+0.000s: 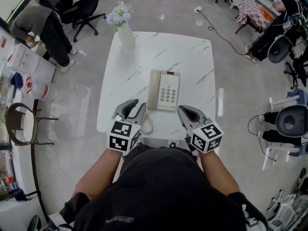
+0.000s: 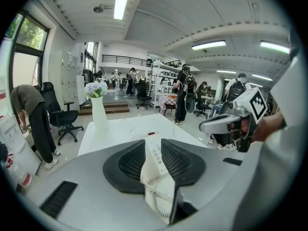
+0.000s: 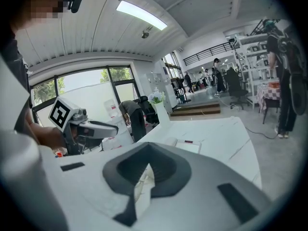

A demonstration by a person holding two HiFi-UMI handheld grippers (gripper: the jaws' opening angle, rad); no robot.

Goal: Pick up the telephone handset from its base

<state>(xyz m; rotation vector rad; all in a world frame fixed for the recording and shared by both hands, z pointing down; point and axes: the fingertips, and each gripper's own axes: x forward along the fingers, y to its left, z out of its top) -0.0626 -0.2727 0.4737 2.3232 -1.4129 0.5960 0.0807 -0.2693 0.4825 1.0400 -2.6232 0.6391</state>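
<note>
The telephone [image 1: 163, 90] rests on the table [image 1: 192, 57]. Behind the telephone, to its left, stands a vase [image 1: 126, 32]. At its near end, the left gripper [image 1: 136, 105] lies left and the right gripper [image 1: 181, 110] right.

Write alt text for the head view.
A cream telephone, handset resting on its base, sits on a white marble-look table. The left gripper and right gripper hover at the near edge; a vase of flowers stands at the far end.
</note>
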